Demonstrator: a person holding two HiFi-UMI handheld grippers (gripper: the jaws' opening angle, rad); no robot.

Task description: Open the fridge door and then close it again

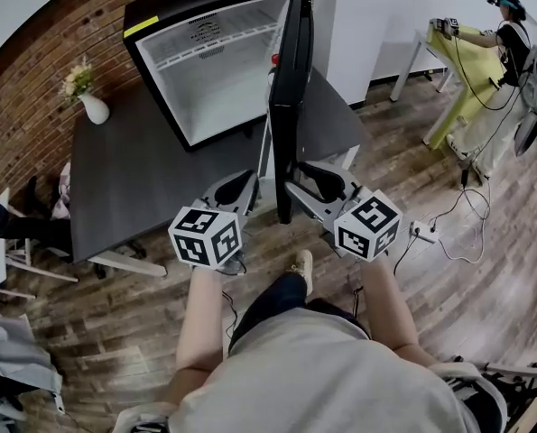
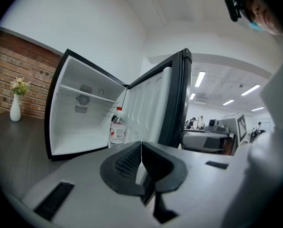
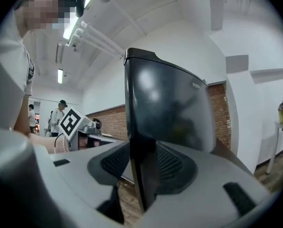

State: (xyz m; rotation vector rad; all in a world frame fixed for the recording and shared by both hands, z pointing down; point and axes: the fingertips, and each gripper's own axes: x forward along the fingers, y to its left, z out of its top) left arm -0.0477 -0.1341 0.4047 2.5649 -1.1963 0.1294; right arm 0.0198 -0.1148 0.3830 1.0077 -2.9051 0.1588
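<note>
A small black fridge stands on a dark table with its door swung wide open and its white inside bare. A water bottle stands in the door's shelf. My right gripper holds the free edge of the door: the edge runs between the two pads, which close on it from both sides. My left gripper hangs shut and empty just left of that edge, on the door's inner side.
A white vase with flowers stands at the table's far left by the brick wall. A person works at a yellow-green table at the back right. Cables and a power strip lie on the wooden floor at right.
</note>
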